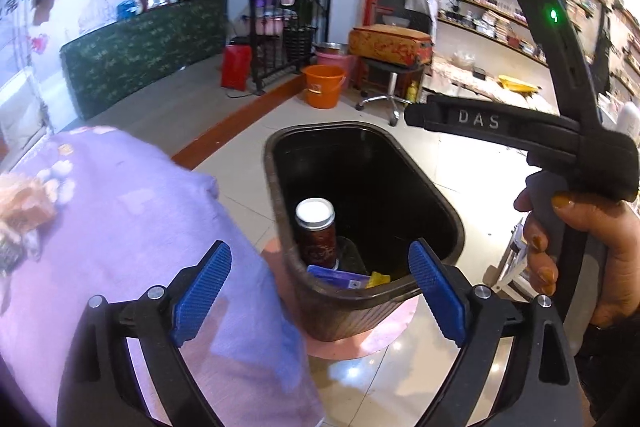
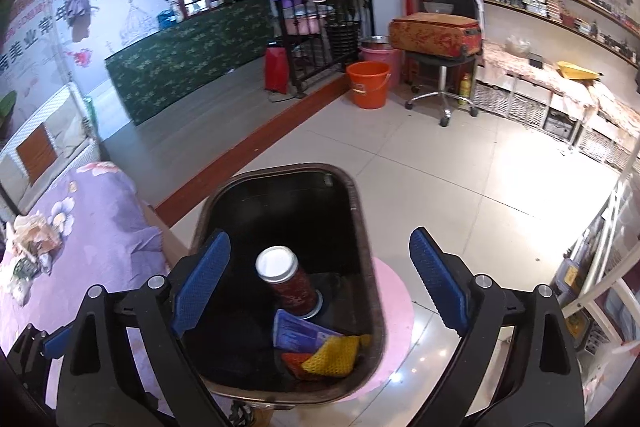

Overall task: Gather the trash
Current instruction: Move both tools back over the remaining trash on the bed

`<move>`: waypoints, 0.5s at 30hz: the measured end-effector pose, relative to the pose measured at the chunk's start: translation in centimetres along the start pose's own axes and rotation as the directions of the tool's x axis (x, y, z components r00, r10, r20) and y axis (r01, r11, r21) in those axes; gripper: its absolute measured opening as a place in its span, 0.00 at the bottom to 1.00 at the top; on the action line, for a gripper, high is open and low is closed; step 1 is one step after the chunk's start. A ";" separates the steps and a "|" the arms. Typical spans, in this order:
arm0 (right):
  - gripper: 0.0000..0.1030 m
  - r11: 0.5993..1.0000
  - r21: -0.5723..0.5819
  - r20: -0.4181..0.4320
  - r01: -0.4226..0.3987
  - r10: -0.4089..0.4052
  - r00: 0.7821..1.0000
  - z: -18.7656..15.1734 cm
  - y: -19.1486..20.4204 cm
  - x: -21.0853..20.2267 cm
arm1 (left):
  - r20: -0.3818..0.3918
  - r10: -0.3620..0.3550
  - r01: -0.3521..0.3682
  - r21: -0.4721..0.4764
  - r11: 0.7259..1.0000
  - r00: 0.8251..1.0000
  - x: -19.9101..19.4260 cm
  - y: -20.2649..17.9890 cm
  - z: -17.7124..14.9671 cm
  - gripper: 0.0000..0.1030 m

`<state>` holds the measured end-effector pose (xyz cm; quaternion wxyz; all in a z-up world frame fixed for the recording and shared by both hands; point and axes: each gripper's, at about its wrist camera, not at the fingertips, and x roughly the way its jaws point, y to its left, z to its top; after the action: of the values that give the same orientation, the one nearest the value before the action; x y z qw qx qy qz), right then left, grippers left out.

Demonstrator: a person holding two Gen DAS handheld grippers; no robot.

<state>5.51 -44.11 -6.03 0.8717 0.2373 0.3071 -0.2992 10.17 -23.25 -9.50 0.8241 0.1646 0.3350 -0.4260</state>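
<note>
Blue ribbed pads on my left gripper stand wide apart with nothing between them. On the left, crumpled paper scraps lie on the purple flowered cloth, near its left edge. I think they are light and soft, so I would pinch them in the middle. Next comes the dark brown plastic bin on the floor, holding a round red can, a blue packet and a yellow net sponge. My right gripper hangs open above it, holding nothing.
</note>
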 end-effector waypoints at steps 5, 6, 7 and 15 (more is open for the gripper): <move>0.88 0.993 -0.036 -0.048 -0.108 0.106 0.993 -0.5 2.6 0.9 | 0.007 0.050 -0.050 -0.077 0.996 0.999 -1.4 3.2 -0.9 0.87; 0.88 0.991 -0.043 -0.057 -0.127 0.125 0.991 -0.6 3.1 1.1 | 0.008 0.064 -0.063 -0.089 0.994 0.998 -1.7 3.7 -1.2 0.87; 0.88 0.988 -0.049 -0.071 -0.149 0.145 0.987 -0.8 3.9 1.2 | 0.012 0.087 -0.085 -0.107 0.991 0.996 -2.1 4.6 -1.5 0.87; 0.88 0.941 -0.113 -0.158 -0.319 0.300 0.941 -2.3 10.8 2.5 | -0.015 0.259 -0.254 -0.262 0.931 0.966 -5.6 11.1 -5.1 0.87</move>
<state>13.38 -36.07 -6.83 0.8988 0.2423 0.3455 -0.1191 14.82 -10.62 -9.46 0.8904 0.0926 0.3558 -0.2683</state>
